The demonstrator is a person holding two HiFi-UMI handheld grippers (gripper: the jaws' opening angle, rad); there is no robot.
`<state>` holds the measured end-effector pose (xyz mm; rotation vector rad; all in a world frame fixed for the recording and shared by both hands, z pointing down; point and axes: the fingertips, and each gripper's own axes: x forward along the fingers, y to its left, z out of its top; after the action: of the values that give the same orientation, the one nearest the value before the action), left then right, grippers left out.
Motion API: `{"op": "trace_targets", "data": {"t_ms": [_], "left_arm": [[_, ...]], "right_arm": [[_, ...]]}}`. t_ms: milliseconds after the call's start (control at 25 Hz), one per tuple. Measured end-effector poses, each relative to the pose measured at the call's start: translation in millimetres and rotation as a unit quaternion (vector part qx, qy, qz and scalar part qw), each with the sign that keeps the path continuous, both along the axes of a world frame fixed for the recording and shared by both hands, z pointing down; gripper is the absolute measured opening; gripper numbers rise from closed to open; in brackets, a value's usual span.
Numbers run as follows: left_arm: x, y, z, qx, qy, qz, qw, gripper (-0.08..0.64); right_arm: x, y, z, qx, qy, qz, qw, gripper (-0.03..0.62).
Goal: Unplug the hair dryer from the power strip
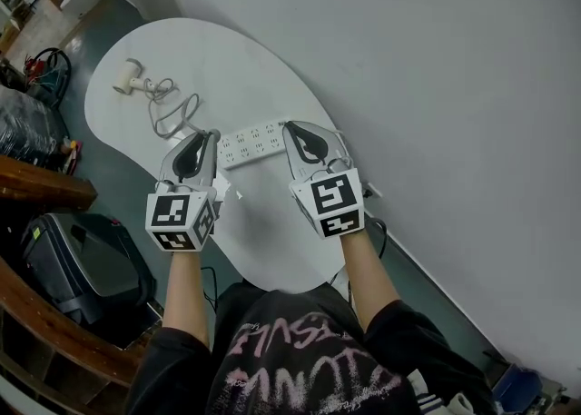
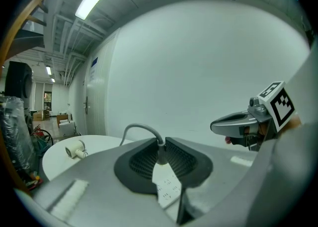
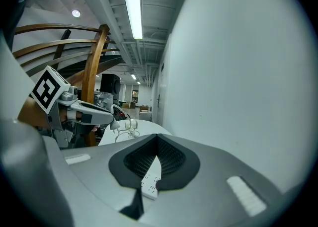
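Above the power strip [image 1: 252, 143], your left gripper [image 1: 214, 136] is clamping the plug [image 2: 159, 155], apparently to draw it clear. Your right gripper [image 1: 287, 126], closed and empty, is hovering alongside. The hair dryer [image 1: 125, 78] is lying well beyond.

My left claw [image 1: 215, 134] and right claw [image 1: 285, 125] are pale grey with black ribbed pads [image 2: 144, 164], each topped by a cube [image 1: 180, 220] of black-and-white square markers. The table [image 1: 263, 241] and power strip [image 1: 252, 143] are white, the hair dryer [image 1: 127, 83] cream, its cord [image 1: 172, 113] and plug [image 2: 161, 154] grey. My shirt [image 1: 300, 350] is black with pink lettering, and the wall [image 1: 436, 59] is pale grey.
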<state>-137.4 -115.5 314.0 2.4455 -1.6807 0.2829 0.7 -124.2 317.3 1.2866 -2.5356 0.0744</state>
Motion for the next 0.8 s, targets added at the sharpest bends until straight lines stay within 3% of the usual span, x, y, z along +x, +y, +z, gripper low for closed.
{"op": "trace_targets", "data": {"t_ms": [800], "left_arm": [[-5.8,10.4,-42.9,0.044,0.018,0.008,0.9988,0.054]], "right_arm": [[5.6,8.3,-50.5,0.046,-0.029,0.029,0.998,0.018]]}}
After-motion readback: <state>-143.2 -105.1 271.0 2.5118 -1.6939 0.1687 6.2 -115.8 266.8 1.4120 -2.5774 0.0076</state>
